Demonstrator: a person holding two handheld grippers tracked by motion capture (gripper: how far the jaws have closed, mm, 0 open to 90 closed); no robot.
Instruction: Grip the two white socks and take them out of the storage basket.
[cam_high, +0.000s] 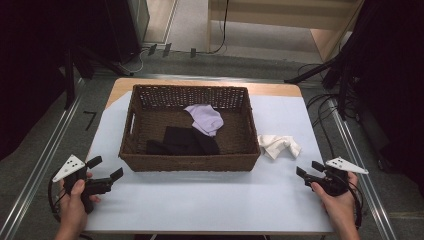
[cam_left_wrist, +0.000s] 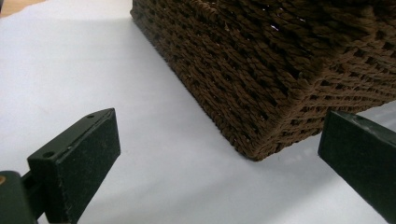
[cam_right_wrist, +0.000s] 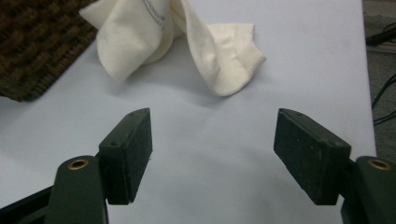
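Right of centre in the high view, a crumpled white cloth (cam_high: 278, 145) lies on the pale blue table cover (cam_high: 210, 200), just beside the right wall of the brown wicker basket (cam_high: 190, 161), near it but whether touching can't be told. In the right gripper view the same white cloth (cam_right_wrist: 168, 42) sits in the upper middle of the frame, folded over itself. Looks light, soft and limp; will sag when lifted, not fragile, not slippery. Best hold, by my judgement: pinch the raised fold or the loose corner pointing toward the lower right, not the flat part against the cover. Faint grey print along one fold, too small to read.

Right gripper (cam_high: 311, 172), lower right of the high view, points at the cloth, jaws wide apart, nothing between them, short of the cloth. Left gripper (cam_high: 106, 168), lower left, jaws also spread wide and empty, aimed at the basket's near left corner, not touching it.

Inside the basket: a lilac cloth (cam_high: 205, 119) upper middle, a black cloth (cam_high: 184, 140) just below it, the two touching.
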